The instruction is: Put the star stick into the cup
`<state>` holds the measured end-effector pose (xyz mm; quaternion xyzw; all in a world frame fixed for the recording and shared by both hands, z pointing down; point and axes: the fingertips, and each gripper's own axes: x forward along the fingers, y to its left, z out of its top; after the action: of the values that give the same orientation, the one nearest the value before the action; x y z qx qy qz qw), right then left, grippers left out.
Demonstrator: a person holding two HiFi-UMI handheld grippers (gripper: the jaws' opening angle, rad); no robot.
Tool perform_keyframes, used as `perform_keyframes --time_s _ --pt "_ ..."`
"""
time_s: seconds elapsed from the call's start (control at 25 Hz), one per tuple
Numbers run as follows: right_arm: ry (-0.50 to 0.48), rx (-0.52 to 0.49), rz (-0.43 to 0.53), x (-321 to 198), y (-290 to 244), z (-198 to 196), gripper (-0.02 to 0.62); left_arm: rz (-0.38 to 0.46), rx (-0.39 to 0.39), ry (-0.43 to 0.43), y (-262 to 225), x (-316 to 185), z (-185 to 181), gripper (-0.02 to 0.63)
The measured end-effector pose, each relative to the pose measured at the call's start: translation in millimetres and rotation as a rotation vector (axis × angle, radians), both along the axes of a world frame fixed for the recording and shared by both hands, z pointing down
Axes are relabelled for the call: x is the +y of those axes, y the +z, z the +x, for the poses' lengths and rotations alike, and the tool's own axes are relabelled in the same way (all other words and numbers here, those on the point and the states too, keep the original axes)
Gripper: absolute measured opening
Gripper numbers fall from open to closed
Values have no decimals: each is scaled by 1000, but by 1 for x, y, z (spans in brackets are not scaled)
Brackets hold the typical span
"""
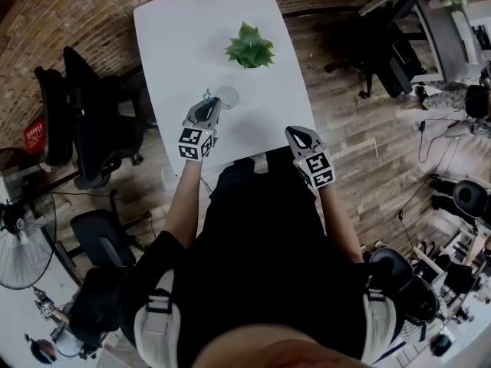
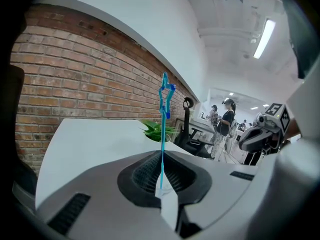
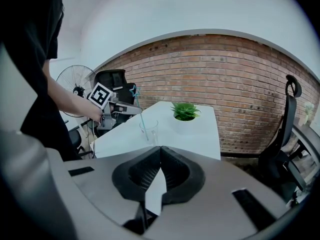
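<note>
The person's black-clad torso (image 1: 261,236) fills the bottom middle of the head view, with both bare forearms reaching up the frame towards the table (image 1: 184,29). The right forearm runs up the right side to the right gripper (image 1: 297,133), which hovers at the table's near edge, right of centre. In its own view its jaws are together with nothing between them.

The left forearm climbs left of centre, and the left gripper (image 1: 209,107) sits further in over the white tabletop, angled towards the upper right. Its jaws are clamped on the thin blue stick (image 2: 162,134). In the left gripper view the shaft rises straight out of the closed pads to the star head at upper centre.

Just past that gripper stands the clear cup (image 1: 227,96). In the right gripper view the stick slants down from the left gripper (image 3: 131,108), and its lower end appears to be inside the cup (image 3: 149,130).

Further up the table is the green plant (image 1: 249,47), apart from the cup. Dark chairs (image 1: 84,121) stand at the left, a fan (image 1: 23,244) at lower left, and a brick wall (image 1: 92,6) runs along the top.
</note>
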<state>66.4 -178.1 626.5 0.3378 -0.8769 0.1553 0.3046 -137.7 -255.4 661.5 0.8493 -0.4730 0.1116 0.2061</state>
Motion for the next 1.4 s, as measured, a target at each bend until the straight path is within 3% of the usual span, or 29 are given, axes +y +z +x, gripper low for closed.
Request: perform_keyframes --time_s 0.28,0.84,1.4 --pt "-9 1 -12 3 5 -4 -3 -17 -71 -43 11 -3 -8 28" --pt "-18 7 -15 11 7 -6 -3 -43 -6 -121 18 -16 -24 29" --pt "-49 23 -23 16 10 -12 -3 -85 48 -113 25 -22 -25 29"
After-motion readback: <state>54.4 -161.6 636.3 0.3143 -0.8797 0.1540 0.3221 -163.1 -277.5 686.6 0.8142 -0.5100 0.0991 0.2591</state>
